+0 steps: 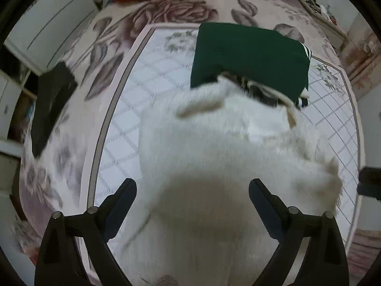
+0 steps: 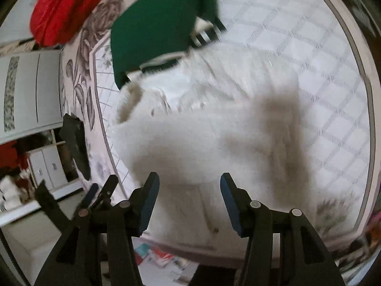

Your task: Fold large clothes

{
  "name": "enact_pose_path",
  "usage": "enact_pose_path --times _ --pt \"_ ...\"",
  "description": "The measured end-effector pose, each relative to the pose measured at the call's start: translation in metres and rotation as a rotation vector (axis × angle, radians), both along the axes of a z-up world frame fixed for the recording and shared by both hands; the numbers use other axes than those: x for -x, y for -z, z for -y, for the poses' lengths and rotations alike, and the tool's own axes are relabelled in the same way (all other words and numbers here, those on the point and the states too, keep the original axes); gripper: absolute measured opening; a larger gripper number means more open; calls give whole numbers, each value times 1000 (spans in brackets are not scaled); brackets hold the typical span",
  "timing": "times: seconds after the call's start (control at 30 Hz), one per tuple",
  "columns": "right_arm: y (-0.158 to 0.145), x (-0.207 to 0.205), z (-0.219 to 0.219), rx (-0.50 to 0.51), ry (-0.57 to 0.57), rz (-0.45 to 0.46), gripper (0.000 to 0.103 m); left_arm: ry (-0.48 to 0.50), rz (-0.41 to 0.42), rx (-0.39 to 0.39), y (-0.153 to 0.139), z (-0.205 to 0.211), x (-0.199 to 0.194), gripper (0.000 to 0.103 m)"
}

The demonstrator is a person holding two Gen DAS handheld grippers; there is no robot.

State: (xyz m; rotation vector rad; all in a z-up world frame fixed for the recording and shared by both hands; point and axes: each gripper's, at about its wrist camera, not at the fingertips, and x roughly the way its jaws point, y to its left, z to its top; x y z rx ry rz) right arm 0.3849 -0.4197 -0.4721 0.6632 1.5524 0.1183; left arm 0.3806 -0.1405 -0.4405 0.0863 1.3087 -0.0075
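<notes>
White fluffy garment [image 1: 214,155] lies bunched on the quilted bed cover [image 1: 133,100], its far end touching or slightly over the folded green garment [image 1: 250,54], which sits toward the head of the bed, probably a finished piece parked out of the way. Red bundle [image 2: 64,7] further back near the pillow end, and a dark flat item [image 1: 52,104] on the flowered spread, both well apart from the work. Left gripper [image 1: 193,197] points steeply down over the near part of the white garment, jaws wide apart, nothing between the pads, cloth below and not pinched. Right gripper [image 2: 189,190] also tilted down, aimed at the near edge of the same garment by the bed's side, jaws apart and empty; blue pads clear of the fabric. The left gripper shows at the right view's lower left, so both are close together on one side. Likely just released after a fold; garment looks lumpy, so fold seems unfinished. Heavy motion blur.
</notes>
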Motion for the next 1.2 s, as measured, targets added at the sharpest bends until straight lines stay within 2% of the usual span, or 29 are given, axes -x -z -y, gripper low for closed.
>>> enact_pose_path --times 0.07,0.1,0.17,0.27,0.33,0.4,0.47,0.5,0.53,0.57,0.6,0.63,0.67,0.97,1.1,1.2 --pt "29 -33 -17 43 -12 14 56 -1 41 -61 17 8 -18 97" --pt "45 -47 -20 59 -9 13 56 5 47 -97 37 14 -32 97" --pt "89 -79 -37 105 -24 -14 56 6 27 -141 66 16 -46 97" --pt "144 -100 -49 93 0 -93 56 2 -86 -156 124 14 -63 97" --pt "165 -103 -55 68 5 -132 56 -16 -121 -142 140 9 -64 97" --pt "175 -100 -62 81 4 -149 57 -20 -101 -134 142 4 -60 97" --pt "172 -100 -71 117 -21 -126 66 -21 -92 -134 141 3 -58 97" --pt "170 -100 -76 153 -42 -121 66 -21 -89 -139 141 3 -57 97" --pt "169 -101 -80 184 -51 -113 62 -22 -87 -144 141 2 -56 97" --pt "169 -102 -82 205 -54 -108 48 -24 -87 -146 141 3 -56 97" --pt "168 -103 -83 226 -57 -108 41 -28 -85 -148 140 0 -55 97" --pt "166 -103 -82 237 -55 -108 26 -34 -85 -153 138 -2 -54 97" --pt "162 -103 -79 235 -46 -105 20 -37 -83 -153 135 0 -55 97" --pt "91 -89 -63 167 46 80 17 -29 -12 -163 107 -8 -54 97" --pt "93 -105 -54 172 85 71 17 -26 -21 -175 109 -8 -57 97" --pt "98 -110 -56 210 74 78 17 -27 -24 -183 111 -9 -58 97"
